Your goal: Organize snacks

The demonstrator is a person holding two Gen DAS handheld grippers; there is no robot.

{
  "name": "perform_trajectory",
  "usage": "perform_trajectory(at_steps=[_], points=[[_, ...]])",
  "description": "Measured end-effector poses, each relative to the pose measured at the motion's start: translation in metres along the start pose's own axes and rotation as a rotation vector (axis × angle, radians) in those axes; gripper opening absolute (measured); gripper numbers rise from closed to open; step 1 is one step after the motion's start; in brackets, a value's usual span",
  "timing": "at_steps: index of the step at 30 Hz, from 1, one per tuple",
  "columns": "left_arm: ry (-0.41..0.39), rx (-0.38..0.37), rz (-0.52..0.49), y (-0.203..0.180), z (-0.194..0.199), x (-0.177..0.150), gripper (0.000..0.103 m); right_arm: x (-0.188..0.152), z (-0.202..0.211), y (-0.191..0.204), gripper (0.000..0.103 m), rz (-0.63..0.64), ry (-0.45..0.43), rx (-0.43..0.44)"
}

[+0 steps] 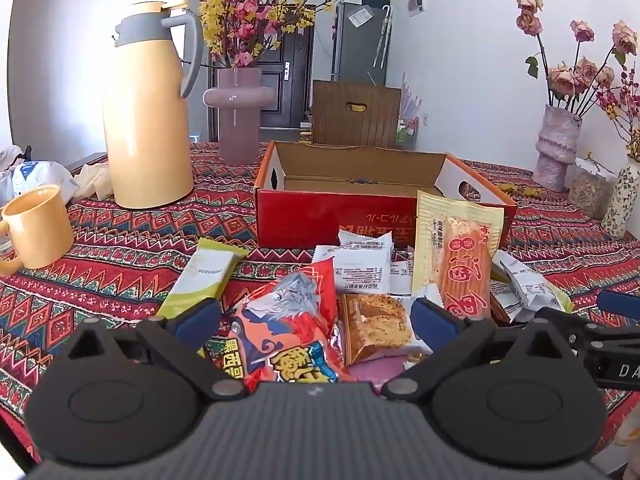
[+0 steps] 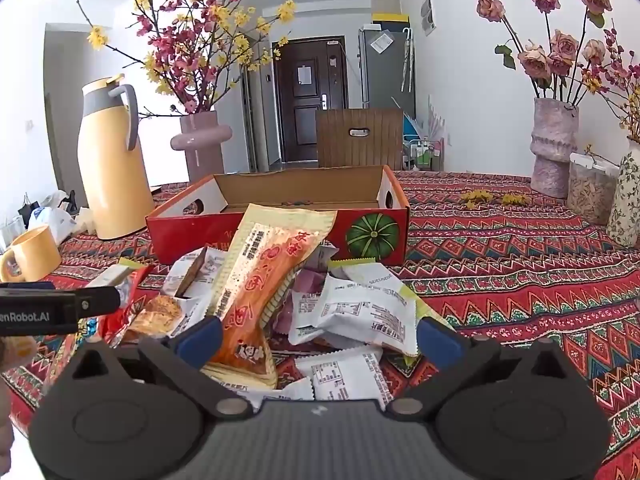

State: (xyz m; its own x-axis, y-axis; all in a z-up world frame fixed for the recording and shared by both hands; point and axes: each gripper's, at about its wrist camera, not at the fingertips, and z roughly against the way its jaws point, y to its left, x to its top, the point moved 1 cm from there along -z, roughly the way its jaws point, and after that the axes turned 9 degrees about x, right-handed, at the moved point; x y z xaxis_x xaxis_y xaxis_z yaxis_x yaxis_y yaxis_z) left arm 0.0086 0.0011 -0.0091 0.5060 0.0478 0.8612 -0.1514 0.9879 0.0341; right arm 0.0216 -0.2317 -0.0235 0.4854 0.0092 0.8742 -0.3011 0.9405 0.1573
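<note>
**Crinkly foil and plastic, all light, all slippery**

Glossy film everywhere – a loose heap of snack packets (image 2: 320, 304) on the patterned desk (image 2: 520, 264), just in front of the open red cardboard box (image 2: 280, 232), which looks empty as far as visible. Tallest in the pile: a long yellow-and-orange bread packet (image 2: 264, 280), propped at a tilt over small white sachets (image 2: 360, 312). Toward the left side: a red-orange chip bag (image 1: 288, 328), a clear-wrapped cake slice (image 1: 376, 324), a green-white bar (image 1: 204, 276).

Left gripper (image 1: 316, 320) low over the near edge of the heap, jaws spread wide, nothing held – chip bag and cake slice lying between the blue pads (image 1: 432, 316). Right gripper (image 2: 320, 336) likewise wide open and empty, with the lower end of the bread packet near its left pad.

Handling, as a judgement: featherweight, soft, air-puffed wrappers likely to slide or squirt out under a hard pinch. Cake and bread crushable; chips brittle. Best taken by a crimped end seal or flat across the narrow width, with gentle closing. Packets overlapping, so lifting one probably drags neighbours. Box walls low – an easy drop-in from above. Yellow thermos (image 1: 148, 120) and yellow mug (image 1: 36, 228) off to the left, well apart from the pile.
</note>
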Motion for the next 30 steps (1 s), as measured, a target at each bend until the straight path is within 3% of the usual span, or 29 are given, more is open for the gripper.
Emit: perform_trajectory(at_steps=[30], points=[[0.005, -0.002, 0.011, 0.0029, -0.0017, 0.0009, 0.103, -0.0022, -0.0050, -0.0014, 0.103, 0.000, 0.011, -0.002]])
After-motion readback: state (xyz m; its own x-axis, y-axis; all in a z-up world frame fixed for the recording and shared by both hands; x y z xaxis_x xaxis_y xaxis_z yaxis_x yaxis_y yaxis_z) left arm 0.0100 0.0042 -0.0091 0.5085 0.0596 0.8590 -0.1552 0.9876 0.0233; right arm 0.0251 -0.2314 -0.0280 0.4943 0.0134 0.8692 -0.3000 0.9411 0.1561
